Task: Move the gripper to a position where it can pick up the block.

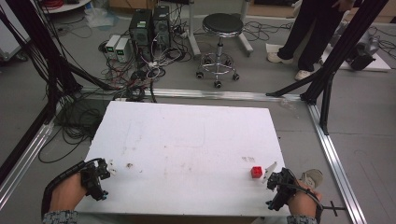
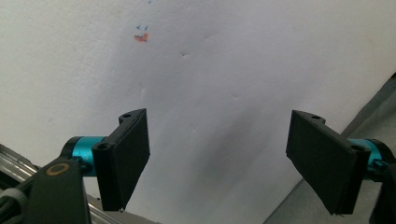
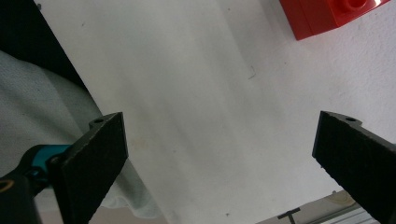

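High view: my left gripper (image 1: 106, 169) sits at the near-left edge of the white table (image 1: 187, 135), jaws spread wide, nothing between them. My right gripper (image 1: 269, 173) is at the near-right edge, jaws also wide apart and empty. Red block (image 1: 256, 171) lies on the table just beside the right gripper's tips, not touching as far as I can tell. Right gripper view: block at top right, beyond the jaws. Left gripper view: small orange mark (image 2: 141, 38) w/ blue specks on the table ahead. Floor behind: black stool (image 1: 222, 28), cables (image 1: 135, 74), a person's legs (image 1: 303, 32).
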`<state>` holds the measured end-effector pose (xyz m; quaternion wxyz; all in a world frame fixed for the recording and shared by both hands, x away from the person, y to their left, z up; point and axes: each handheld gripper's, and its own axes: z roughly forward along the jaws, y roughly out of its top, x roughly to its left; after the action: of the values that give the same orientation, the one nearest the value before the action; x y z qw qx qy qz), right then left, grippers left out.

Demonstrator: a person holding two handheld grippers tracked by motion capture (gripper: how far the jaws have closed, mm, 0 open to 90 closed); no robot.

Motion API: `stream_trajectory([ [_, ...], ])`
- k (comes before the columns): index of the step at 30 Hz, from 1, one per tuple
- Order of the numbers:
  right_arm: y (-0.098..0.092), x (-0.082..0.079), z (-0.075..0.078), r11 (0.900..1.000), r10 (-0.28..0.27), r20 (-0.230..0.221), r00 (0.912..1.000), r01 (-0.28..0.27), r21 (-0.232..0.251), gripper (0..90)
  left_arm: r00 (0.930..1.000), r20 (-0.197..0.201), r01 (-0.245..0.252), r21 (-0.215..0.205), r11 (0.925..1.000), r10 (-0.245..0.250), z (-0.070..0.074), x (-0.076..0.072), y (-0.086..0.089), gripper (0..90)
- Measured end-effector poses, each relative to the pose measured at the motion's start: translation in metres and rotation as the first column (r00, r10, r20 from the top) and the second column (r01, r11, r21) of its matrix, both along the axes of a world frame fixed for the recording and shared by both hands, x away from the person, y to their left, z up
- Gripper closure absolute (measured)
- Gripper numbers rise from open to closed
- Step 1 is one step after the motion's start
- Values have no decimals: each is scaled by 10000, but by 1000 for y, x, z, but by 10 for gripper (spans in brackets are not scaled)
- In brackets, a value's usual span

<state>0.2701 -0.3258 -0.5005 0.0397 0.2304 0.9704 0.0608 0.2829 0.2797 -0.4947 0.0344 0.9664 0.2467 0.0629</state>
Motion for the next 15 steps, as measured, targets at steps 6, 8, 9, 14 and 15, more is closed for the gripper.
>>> stream_trajectory([
  [6, 0, -1, 3, 10000, -48, 21, 10000, 48, 21, 26, 10000, 52, 45, 10, 10000, -45, 2, 0, 0, 218],
  [8, 0, -1, 3, 10000, -27, 25, 10000, 27, 27, 26, 10000, 80, 17, -1, 10000, -17, 1, -1, -1, 218],
  [9, 0, -1, 3, 10000, -48, 15, 10000, 48, 36, 26, 10000, 84, 17, -6, 10000, -17, 2, -1, -1, 217],
  [14, 1, -1, 2, 10000, -13, -8, 10000, 13, 26, 26, 9999, 104, 8, -8, 10000, -8, 2, 0, 0, 218],
  [15, 1, 0, 2, 10000, -6, -11, 10000, 6, 29, 25, 10000, 89, -19, -31, 10000, 19, 2, -1, 0, 218],
])
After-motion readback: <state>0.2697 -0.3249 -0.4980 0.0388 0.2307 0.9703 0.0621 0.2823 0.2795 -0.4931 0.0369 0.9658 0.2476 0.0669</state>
